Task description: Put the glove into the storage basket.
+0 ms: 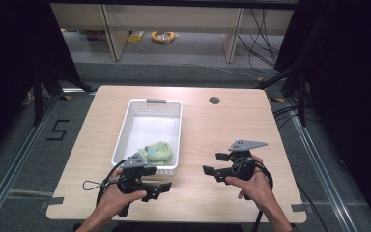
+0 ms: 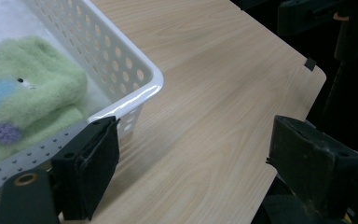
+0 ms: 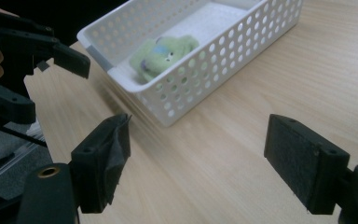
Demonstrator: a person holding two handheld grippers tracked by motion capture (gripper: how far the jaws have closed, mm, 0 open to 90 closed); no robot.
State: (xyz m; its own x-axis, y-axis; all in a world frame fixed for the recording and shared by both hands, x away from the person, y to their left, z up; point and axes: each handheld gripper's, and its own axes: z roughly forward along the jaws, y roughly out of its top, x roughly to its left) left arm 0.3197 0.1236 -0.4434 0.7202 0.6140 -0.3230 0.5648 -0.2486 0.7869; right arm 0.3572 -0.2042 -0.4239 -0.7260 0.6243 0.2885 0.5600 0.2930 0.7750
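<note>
basket (image 1: 125, 123) on the table (image 1: 222, 130) holds the green plush toy (image 1: 157, 151) at its near end. left gripper (image 1: 162, 188) just beside it, jaws spread wide, empty. right gripper (image 1: 212, 164) likewise released, gripping nothing.

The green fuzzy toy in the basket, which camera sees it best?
The left gripper view shows the green toy best: it is close and large, with its fuzz, blue patch and purple spot plain to see. The right gripper view shows the whole toy in the white basket, but smaller. The high view shows it tiny and partly hidden.
</note>
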